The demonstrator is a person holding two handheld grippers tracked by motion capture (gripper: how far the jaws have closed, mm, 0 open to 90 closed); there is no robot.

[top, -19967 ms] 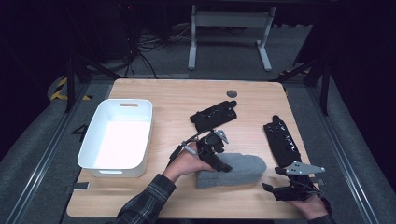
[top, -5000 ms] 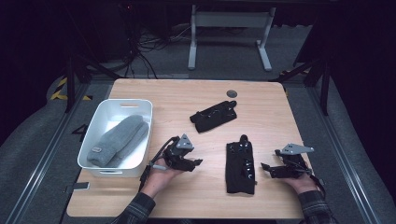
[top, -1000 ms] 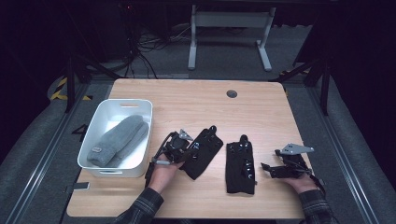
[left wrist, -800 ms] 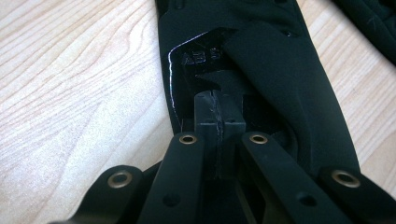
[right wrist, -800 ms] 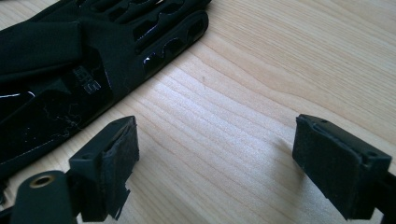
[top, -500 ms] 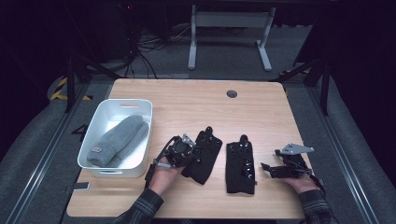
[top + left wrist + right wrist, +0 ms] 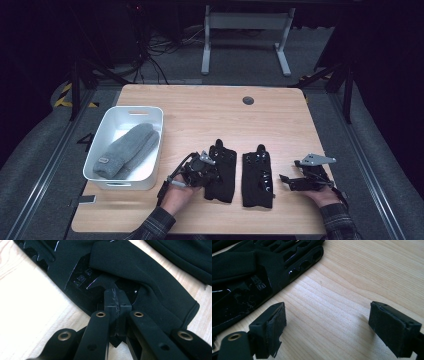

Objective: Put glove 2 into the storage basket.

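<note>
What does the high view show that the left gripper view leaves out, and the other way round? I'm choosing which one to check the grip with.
The high view takes in the white bin with a grey knitted item inside, the second black glove, the open right tongs and the whole table. The left gripper view brings the grip close: the left tongs are shut, pinching a fold of the black glove, whose glossy printed patches show. Both share that glove, the left tongs and the wooden tabletop.
</note>
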